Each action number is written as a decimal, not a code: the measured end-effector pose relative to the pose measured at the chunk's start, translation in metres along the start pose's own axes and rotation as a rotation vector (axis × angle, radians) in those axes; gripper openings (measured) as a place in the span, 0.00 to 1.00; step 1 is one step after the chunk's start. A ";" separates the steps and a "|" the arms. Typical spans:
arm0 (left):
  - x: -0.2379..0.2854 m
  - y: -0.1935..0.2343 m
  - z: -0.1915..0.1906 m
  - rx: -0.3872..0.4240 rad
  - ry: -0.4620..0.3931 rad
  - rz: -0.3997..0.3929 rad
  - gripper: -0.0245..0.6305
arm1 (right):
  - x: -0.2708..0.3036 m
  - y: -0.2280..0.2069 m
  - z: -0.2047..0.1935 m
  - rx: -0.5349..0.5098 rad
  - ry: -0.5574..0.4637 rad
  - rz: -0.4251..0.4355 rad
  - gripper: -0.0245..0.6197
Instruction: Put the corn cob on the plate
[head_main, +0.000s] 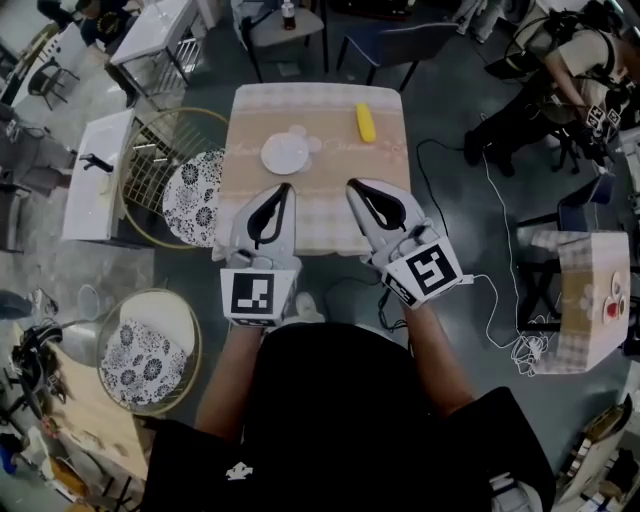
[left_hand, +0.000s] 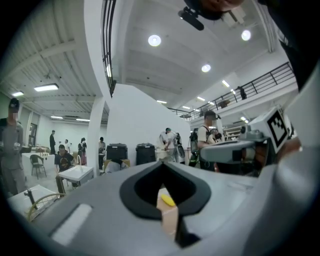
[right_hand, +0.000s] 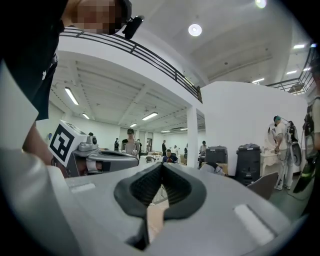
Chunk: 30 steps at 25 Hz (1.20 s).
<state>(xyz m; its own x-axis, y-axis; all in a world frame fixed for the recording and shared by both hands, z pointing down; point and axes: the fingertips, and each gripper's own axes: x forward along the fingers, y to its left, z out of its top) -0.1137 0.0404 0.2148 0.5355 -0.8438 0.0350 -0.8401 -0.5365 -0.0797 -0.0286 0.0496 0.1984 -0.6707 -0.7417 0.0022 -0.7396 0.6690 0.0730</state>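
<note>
Table: your square table with a beige lace-patterned cloth fills the middle.
Grippers: your left gripper and right gripper hover at its 6 o'clock edge, jaws pressed together on nothing.
Plate: the white round plate is empty.
Corn: the yellow corn cob lies at the plate's 2 o'clock, apart.
Progress: nothing done; you must reach, grip, place.

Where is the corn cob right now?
In the head view, the corn cob lies near the table's far right corner, right of the plate.
</note>
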 end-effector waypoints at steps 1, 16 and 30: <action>0.001 0.003 0.000 -0.011 0.003 0.000 0.05 | 0.003 0.000 0.000 -0.004 0.001 -0.002 0.04; 0.005 0.024 -0.008 -0.035 -0.017 -0.077 0.05 | 0.011 -0.004 -0.001 -0.021 0.028 -0.099 0.04; 0.047 0.032 -0.014 0.005 0.010 -0.069 0.05 | 0.036 -0.059 -0.019 -0.001 0.017 -0.120 0.04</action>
<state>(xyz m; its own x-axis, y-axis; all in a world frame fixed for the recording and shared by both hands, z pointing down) -0.1165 -0.0168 0.2276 0.5916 -0.8046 0.0505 -0.8005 -0.5937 -0.0822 -0.0077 -0.0174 0.2128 -0.5760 -0.8174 0.0100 -0.8147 0.5750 0.0743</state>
